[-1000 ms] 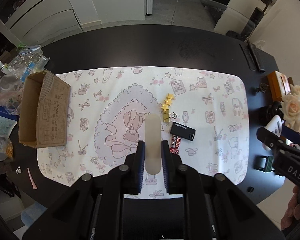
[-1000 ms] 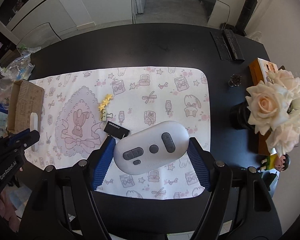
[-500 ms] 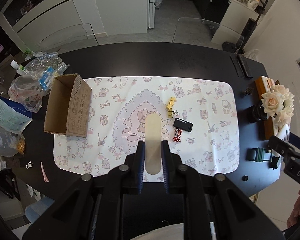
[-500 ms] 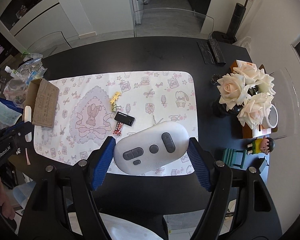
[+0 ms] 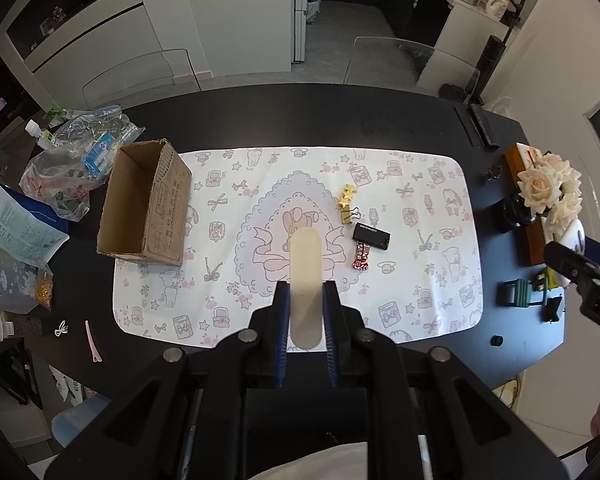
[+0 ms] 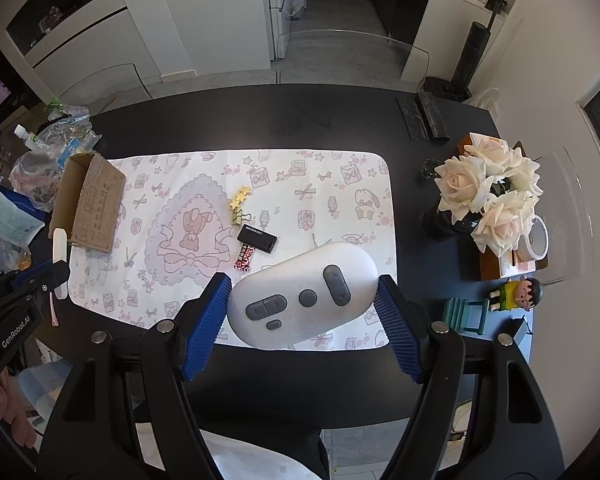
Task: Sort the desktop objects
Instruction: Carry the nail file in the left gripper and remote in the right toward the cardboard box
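My left gripper point(image 5: 306, 288) is shut on a flat cream oblong strip point(image 5: 305, 264), held high above the patterned mat point(image 5: 420, 240). My right gripper point(image 6: 303, 280) is shut on a white remote point(image 6: 300, 300) with grey buttons, gripped across its long ends, over the mat's front right corner. On the mat lie a gold star binder clip point(image 5: 348, 208), a black rectangular device point(image 5: 371, 236) and a red-white wrapper point(image 5: 361, 258). An open cardboard box point(image 5: 144, 208) stands at the mat's left edge. The right wrist view catches the left gripper point(image 6: 56, 276) beside that box point(image 6: 88, 204).
Plastic bags and packets point(image 5: 60, 168) crowd the table's left side. Cream roses in a dark vase point(image 6: 488, 188), a tape roll point(image 6: 538, 238) and a toy figure point(image 6: 518, 294) on a green bench fill the right. A pink clip point(image 5: 92, 340) lies near the front left edge.
Both grippers have risen and drawn back from the table, so the mat and objects look smaller. The strip and the remote stay gripped as before.
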`<state>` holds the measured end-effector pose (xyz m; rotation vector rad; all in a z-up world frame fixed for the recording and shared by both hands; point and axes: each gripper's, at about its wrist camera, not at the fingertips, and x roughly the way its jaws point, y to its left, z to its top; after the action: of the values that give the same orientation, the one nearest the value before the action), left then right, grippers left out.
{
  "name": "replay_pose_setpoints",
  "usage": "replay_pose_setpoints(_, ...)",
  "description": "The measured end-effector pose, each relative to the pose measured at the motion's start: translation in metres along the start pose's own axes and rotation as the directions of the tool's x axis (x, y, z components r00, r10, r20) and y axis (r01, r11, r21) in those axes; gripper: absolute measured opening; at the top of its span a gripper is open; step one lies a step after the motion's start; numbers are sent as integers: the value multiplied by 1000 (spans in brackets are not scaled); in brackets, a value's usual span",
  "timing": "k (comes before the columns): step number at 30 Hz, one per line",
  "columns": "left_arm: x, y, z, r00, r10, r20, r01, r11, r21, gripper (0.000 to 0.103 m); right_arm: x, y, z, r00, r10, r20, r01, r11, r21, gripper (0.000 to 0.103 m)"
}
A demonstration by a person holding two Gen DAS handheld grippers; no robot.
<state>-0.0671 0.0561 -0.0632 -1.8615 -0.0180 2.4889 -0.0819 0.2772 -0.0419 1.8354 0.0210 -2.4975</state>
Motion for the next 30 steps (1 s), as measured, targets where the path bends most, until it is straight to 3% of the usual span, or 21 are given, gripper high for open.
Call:
replay_pose_setpoints(15,-6,33,-3,1000,-4,10,4,1000,-21,16,-2,34,-3,1000,1,-2,-1,1000,-3,75)
replay_pose_setpoints(30,-6,98,-3,1000,-4,6,4,999,-38,16,3,96,2,1000,-4,-11,4,1000,-7,75)
